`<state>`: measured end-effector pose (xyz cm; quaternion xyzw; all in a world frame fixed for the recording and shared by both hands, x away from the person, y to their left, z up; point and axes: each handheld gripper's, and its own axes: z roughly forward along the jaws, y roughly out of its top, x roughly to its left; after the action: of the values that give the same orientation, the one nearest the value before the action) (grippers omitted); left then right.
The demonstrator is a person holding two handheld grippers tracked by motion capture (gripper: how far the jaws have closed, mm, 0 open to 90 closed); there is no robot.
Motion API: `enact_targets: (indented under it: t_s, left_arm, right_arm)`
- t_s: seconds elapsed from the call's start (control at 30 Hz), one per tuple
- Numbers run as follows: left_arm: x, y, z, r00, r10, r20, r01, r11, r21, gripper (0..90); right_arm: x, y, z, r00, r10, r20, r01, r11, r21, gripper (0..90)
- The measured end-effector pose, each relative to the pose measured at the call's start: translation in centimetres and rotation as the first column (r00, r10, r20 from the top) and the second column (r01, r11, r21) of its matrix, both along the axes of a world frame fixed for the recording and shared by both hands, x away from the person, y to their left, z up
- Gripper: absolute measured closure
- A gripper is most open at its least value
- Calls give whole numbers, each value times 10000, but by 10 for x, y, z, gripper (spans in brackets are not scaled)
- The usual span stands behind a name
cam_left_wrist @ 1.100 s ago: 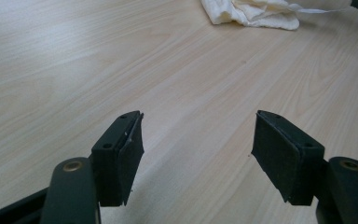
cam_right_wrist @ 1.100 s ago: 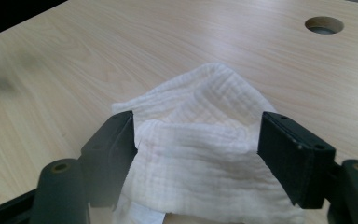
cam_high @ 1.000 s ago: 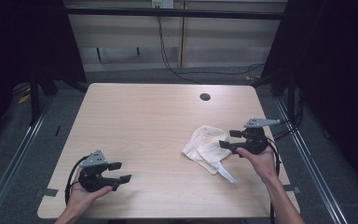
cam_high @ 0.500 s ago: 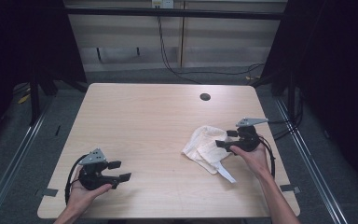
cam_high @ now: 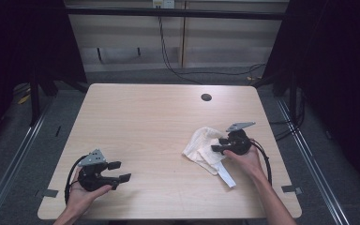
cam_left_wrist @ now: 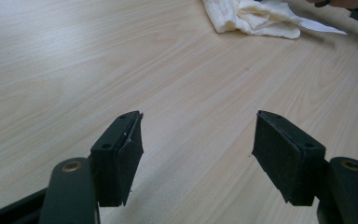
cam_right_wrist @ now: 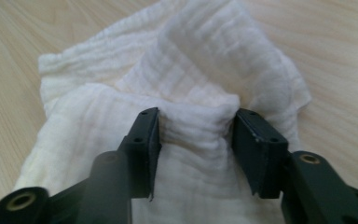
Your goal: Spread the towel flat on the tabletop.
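A crumpled white cloth (cam_high: 202, 144) lies on the right half of the wooden table (cam_high: 150, 117). My right gripper (cam_high: 217, 149) is down on the cloth's right edge. Its jaws have just been closing, and in the right gripper view (cam_right_wrist: 196, 140) a raised fold of the cloth (cam_right_wrist: 200, 70) is bunched between the two pads, touching both. My left gripper (cam_high: 122, 171) rests in a hand near the table's front left corner. Its jaws stand open over bare wood (cam_left_wrist: 198, 154), with the cloth (cam_left_wrist: 251, 16) far off.
A white strip (cam_high: 226, 176) trails from the cloth toward the front edge. A dark round hole (cam_high: 206, 97) sits near the table's far edge. Cables (cam_high: 178, 65) run along the floor behind the table, and dark frames stand at both sides.
My right gripper has come down and slightly left onto the cloth, and its jaws have narrowed around a fold. The left gripper has stayed where it was.
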<state>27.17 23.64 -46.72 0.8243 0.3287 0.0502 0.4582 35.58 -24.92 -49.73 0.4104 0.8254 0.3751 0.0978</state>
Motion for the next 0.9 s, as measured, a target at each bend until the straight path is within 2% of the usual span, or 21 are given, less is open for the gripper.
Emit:
enact_targets:
  t_s: [0.03,0.07,0.1,0.13,0.2,0.27,0.4,0.47,0.5,0.63,0.67,0.7,0.77,0.8,0.83,0.9]
  left_arm:
    - [0,1,0,10000,74,-12,-74,10000,-23,329]
    - [0,1,0,10000,74,-12,-74,10000,-23,332]
    - [0,0,0,10000,69,-62,-70,9999,-107,336]
    - [0,0,0,10000,69,-62,-70,9999,-107,338]
    - [0,-1,0,10000,17,-39,-17,10000,-17,342]
    - [0,-2,1,10000,-40,44,40,10000,-35,353]
    - [-3,-3,5,9996,-99,253,98,9999,52,382]
    - [-4,-2,8,9991,-181,376,185,9998,-92,403]
    - [-5,-1,11,9989,-234,418,244,9994,-248,445]
    - [-4,-2,13,9992,-251,323,261,9992,-292,474]
    - [-2,-7,13,9988,-323,367,326,9994,-102,481]
    - [-2,-7,13,9988,-323,367,326,9994,-102,483]
    - [1,-20,15,9973,-509,528,496,9984,253,490]
    - [1,-20,15,9973,-509,528,496,9984,253,498]
    - [4,-28,16,9961,-706,536,688,9970,347,508]
    - [5,-33,16,9947,-889,525,876,9958,260,523]
  right_arm:
    - [0,2,-3,9999,45,-117,-42,9997,236,622]
    - [0,2,-3,9999,45,-117,-42,9997,236,622]
    - [-1,5,-4,9998,144,-98,-142,9997,196,670]
    - [-1,5,-4,9998,144,-98,-142,9997,196,670]
    - [-4,9,-4,9992,352,-178,-348,9992,214,738]
    - [-7,12,-4,9993,360,-133,-358,9993,142,761]
    - [-12,16,-4,9990,411,-162,-407,9990,208,779]
    - [-16,17,-4,9987,441,-249,-434,9986,301,784]
    - [-21,21,-3,9988,423,-256,-416,9987,277,791]
    - [-27,25,-4,9986,395,-353,-378,9981,486,797]
    - [-31,29,-3,9981,404,-470,-380,9979,518,799]
    - [-31,29,-3,9981,404,-470,-380,9979,518,799]
    - [-34,36,0,9962,754,-426,-735,9963,455,805]
    - [-34,36,0,9962,754,-426,-735,9963,455,805]
    - [-35,41,-1,9954,844,-458,-822,9955,473,807]
    - [-35,43,-1,9944,938,-486,-913,9944,529,807]
